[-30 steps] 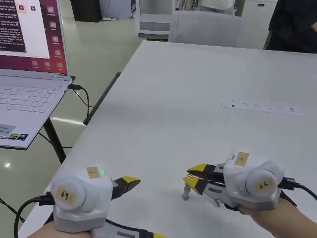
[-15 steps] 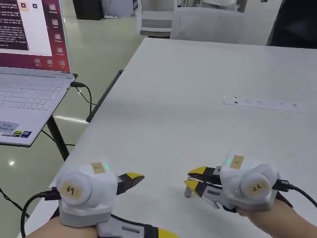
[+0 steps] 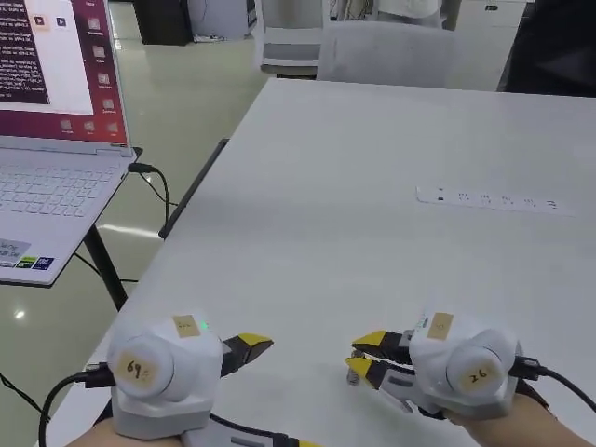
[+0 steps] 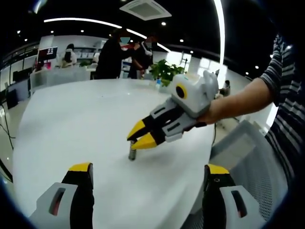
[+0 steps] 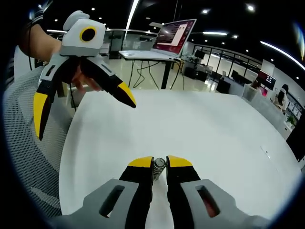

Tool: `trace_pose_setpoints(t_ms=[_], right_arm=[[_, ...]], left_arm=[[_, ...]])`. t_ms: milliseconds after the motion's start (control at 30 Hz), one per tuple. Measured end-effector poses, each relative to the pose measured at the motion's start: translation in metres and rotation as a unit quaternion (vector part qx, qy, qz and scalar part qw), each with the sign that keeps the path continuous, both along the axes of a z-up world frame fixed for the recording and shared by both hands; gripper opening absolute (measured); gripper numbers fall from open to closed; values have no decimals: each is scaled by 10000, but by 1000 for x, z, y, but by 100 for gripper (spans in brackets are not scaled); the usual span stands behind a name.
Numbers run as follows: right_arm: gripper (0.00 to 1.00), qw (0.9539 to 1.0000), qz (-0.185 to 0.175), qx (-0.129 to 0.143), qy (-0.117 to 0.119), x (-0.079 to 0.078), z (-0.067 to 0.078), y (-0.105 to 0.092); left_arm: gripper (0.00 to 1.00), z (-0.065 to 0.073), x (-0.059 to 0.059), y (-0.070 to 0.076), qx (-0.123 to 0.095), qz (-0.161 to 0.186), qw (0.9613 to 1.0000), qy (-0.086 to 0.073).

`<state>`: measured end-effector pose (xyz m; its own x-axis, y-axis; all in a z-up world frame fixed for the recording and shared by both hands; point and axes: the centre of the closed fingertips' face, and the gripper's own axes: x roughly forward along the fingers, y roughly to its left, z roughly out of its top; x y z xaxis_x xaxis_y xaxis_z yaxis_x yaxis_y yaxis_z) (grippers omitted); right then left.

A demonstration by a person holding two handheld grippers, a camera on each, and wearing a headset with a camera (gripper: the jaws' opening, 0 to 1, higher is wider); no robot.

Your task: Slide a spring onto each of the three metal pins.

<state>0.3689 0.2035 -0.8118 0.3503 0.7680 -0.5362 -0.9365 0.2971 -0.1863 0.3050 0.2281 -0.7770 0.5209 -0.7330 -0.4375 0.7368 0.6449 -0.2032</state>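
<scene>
My right gripper (image 5: 160, 163) is shut on a small coiled metal spring (image 5: 158, 167), held upright between its yellow fingertips. In the head view the right gripper (image 3: 365, 354) is low at the near right of the white table (image 3: 372, 186), and the spring (image 3: 354, 375) hangs just under its tips at the tabletop. From the left gripper view the spring (image 4: 132, 153) looks like a short grey cylinder standing on the table below the right gripper (image 4: 139, 137). My left gripper (image 4: 148, 175) is open with nothing between its jaws, a short way left of the spring. The left gripper (image 5: 83, 102) also appears, open, in the right gripper view.
A white power strip (image 3: 494, 200) lies on the far right of the table. An open laptop (image 3: 47, 121) stands on a separate stand to the left, beyond the table's left edge (image 3: 191, 186). People stand at the far end of the room (image 4: 124, 52).
The head camera has shifted slightly. Both grippers stay in about the same places, the right one still shut on the spring, the left still open.
</scene>
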Motion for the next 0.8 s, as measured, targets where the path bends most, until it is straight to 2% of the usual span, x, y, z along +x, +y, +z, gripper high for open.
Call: trace_pose_setpoints(t_ms=[267, 800], right_arm=[[8, 10000, 18, -10, -3, 1, 0, 1], [8, 10000, 57, -56, -59, -2, 0, -1]], left_arm=[[93, 2, 3, 0, 34, -32, 10000, -23], [92, 2, 2, -4, 47, -66, 10000, -3]])
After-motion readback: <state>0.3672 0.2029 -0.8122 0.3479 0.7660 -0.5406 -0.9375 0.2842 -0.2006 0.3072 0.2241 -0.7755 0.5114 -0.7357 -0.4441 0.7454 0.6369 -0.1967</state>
